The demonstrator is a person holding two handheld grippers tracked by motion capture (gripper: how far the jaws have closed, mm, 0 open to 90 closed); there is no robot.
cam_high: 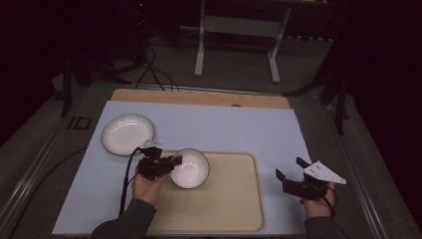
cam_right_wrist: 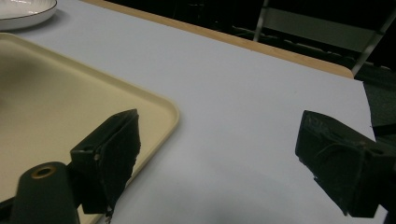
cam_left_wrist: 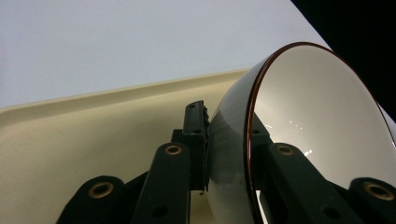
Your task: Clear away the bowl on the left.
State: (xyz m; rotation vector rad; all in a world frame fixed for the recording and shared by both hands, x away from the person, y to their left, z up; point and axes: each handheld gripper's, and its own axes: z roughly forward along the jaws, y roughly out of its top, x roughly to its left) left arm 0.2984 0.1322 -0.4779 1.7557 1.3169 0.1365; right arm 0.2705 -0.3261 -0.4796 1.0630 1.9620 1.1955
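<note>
High view: 1 white bowl (cam_high: 190, 169) with a dark rim, sitting at the upper-left part of 1 cream tray (cam_high: 234, 209), tipped so its opening faces up and toward the near right rather than straight up. Round, so no long axis to tell; rim plane tilted, left edge raised. Left gripper (cam_high: 171, 163) at the bowl's left rim, jaws clamped on the wall there, held by the left hand (cam_high: 146, 188) coming in from the bottom edge. Up and to the left, 1 white plate (cam_high: 127, 133) with a dark rim, lying flat on the pale worktop (cam_high: 239, 129), apart from the tray. Right gripper (cam_high: 290, 174) at the right, over the worktop just beside the tray's right edge, well apart from the bowl, jaws spread wide with nothing between, grey three-cornered plate (cam_high: 325, 172) on top.

Left gripper view: bowl (cam_left_wrist: 322, 121) seen nearly edge-on, rim running top to bottom, 1 jaw pressed on the outer wall and 1 on the inner face, tray (cam_left_wrist: 70, 140) behind and below.

Right gripper view: 2 black jaws standing far apart, gripper (cam_right_wrist: 212, 158) over bare worktop (cam_right_wrist: 243, 93), tray corner (cam_right_wrist: 154, 107) by one jaw, plate edge (cam_right_wrist: 23, 11) in the far top corner.
</note>
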